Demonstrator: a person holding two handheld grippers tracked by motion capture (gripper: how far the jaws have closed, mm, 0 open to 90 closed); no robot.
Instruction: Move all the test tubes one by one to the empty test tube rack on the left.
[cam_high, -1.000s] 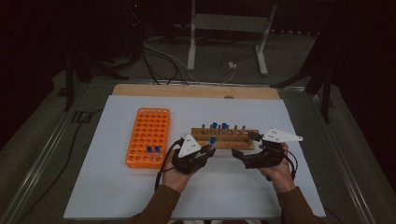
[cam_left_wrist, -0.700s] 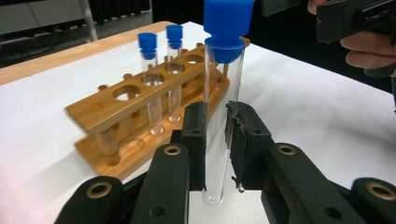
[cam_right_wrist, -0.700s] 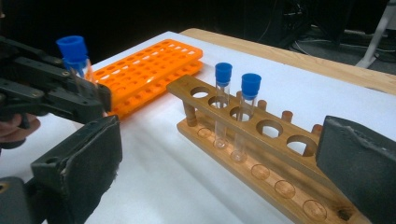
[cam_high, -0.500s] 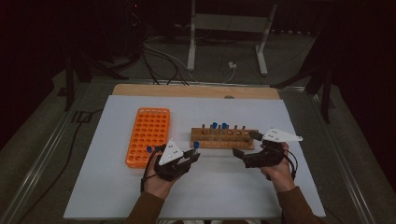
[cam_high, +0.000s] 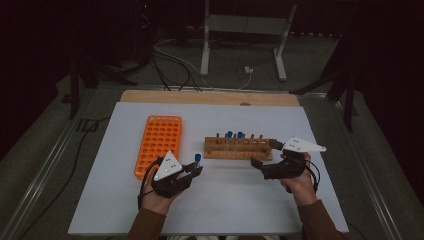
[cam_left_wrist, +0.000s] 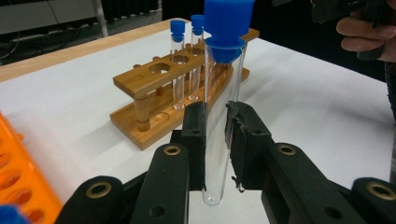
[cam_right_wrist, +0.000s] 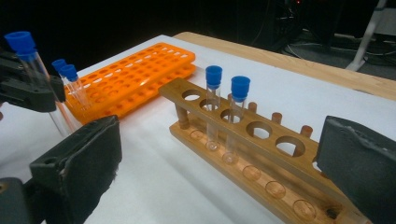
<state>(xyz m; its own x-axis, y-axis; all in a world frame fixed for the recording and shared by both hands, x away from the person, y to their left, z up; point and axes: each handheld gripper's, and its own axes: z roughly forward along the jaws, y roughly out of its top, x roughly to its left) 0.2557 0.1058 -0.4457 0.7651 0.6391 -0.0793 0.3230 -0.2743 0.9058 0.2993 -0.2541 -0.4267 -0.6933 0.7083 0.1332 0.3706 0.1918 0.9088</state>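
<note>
My left gripper (cam_high: 194, 169) (cam_left_wrist: 216, 135) is shut on a clear test tube with a blue cap (cam_high: 198, 158) (cam_left_wrist: 218, 102), held upright just above the white table, between the two racks. The wooden rack (cam_high: 239, 148) (cam_left_wrist: 154, 79) (cam_right_wrist: 261, 140) holds two blue-capped tubes (cam_high: 229, 135) (cam_right_wrist: 214, 77) in its left holes. My right gripper (cam_high: 265, 154) (cam_right_wrist: 219, 163) stands open at the right end of the wooden rack, with nothing between its pads. The orange rack (cam_high: 159, 142) (cam_right_wrist: 135, 77) lies to the left, with two capped tubes (cam_right_wrist: 65, 70) at its near end.
The white table top (cam_high: 125, 210) has free room in front of both racks. A wooden strip (cam_high: 210, 97) runs along its far edge. Cables and a metal stand (cam_high: 240, 30) lie on the dark floor beyond.
My left gripper has moved left and a little nearer to the person, away from the wooden rack, with the tube in it. The right gripper has stayed in place.
</note>
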